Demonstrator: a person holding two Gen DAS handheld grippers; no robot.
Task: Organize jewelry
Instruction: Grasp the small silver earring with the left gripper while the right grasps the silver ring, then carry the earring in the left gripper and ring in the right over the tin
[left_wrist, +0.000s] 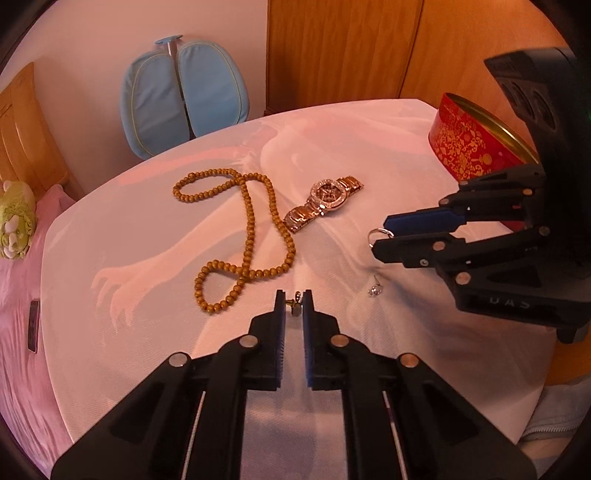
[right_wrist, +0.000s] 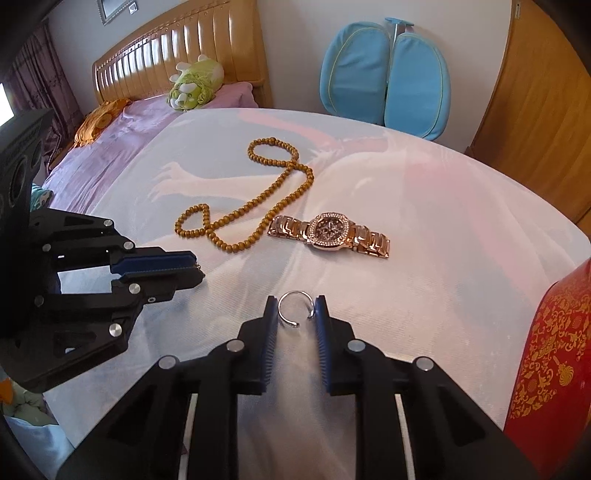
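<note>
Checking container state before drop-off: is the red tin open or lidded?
Open. The red tin shows a bare gold rim with no lid, seen from the left wrist. Its contents cannot be told.

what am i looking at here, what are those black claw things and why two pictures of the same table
Those black claws are two handheld grippers, one in each of a person's hands; there is no robot arm. Each carries a fisheye camera looking forward along its two fingers, so you get one picture per gripper.

In the left wrist view, the left gripper pinches a small earring. The right wrist view shows the right gripper closed on a thin silver ring.

On the white cloth lie a brown bead necklace, a gold watch and, seen from the left, a second small earring. A red and gold tin stands at the edge, probably where the jewelry goes.
</note>
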